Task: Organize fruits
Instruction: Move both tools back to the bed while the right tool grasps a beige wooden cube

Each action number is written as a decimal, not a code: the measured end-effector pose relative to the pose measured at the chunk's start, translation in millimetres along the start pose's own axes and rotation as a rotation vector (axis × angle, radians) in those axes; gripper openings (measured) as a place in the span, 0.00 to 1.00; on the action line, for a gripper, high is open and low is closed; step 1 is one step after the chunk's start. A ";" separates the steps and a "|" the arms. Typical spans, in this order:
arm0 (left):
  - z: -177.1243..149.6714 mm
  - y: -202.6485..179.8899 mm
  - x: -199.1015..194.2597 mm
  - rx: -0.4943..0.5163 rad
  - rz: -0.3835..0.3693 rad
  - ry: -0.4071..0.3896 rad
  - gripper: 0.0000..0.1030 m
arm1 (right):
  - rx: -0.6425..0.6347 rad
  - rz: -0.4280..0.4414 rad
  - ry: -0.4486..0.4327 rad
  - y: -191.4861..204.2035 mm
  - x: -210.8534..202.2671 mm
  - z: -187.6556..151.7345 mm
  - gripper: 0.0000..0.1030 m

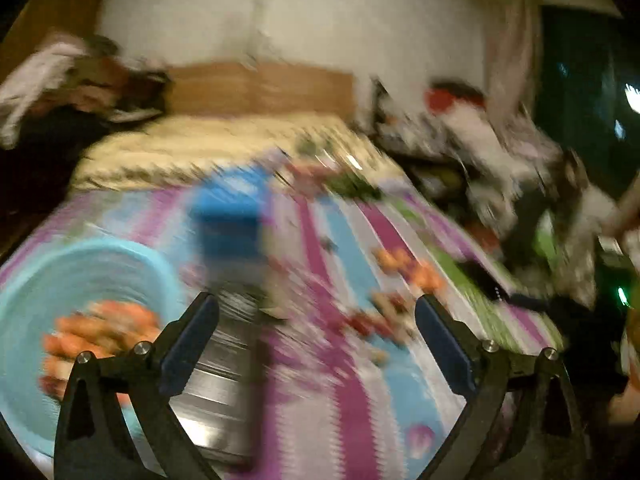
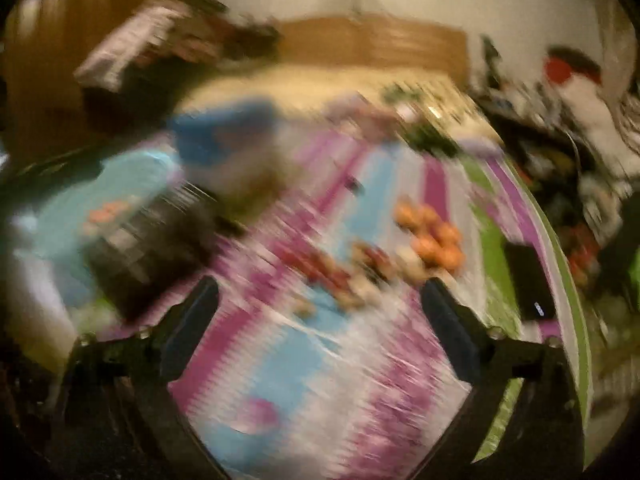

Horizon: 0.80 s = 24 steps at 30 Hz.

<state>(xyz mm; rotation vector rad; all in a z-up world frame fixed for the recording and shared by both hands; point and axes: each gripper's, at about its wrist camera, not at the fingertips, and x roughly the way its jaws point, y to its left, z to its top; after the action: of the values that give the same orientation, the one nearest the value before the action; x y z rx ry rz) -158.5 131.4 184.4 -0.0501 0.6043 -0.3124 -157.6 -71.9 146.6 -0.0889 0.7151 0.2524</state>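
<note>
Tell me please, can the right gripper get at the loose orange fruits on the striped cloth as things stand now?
Probably yes. The right gripper is open and empty, and the orange fruits lie uncovered on the striped cloth ahead of it, with nothing between.

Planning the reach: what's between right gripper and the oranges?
Right wrist view: between gripper and oranges lie blurred red-and-tan small things on the striped cloth.

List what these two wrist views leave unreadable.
- Orange fruits in the light blue bowl, left wrist view: motion blur hides their count and kind.
- Loose fruit pile on the striped cloth, right wrist view: smeared, small pieces beside it unidentifiable.
- Blue container: blurred, contents unseen.
- Dark object, right wrist view: identity unclear.
</note>
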 end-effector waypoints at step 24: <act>-71.1 -34.0 127.5 -0.051 -0.056 0.345 0.84 | 0.060 0.145 0.183 -46.6 111.6 -0.8 0.51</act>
<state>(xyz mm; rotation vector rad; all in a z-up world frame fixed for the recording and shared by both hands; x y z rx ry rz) -109.0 63.5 60.3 -0.0624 0.9542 -0.3634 -65.0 -94.9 72.3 -0.0024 0.9125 0.3645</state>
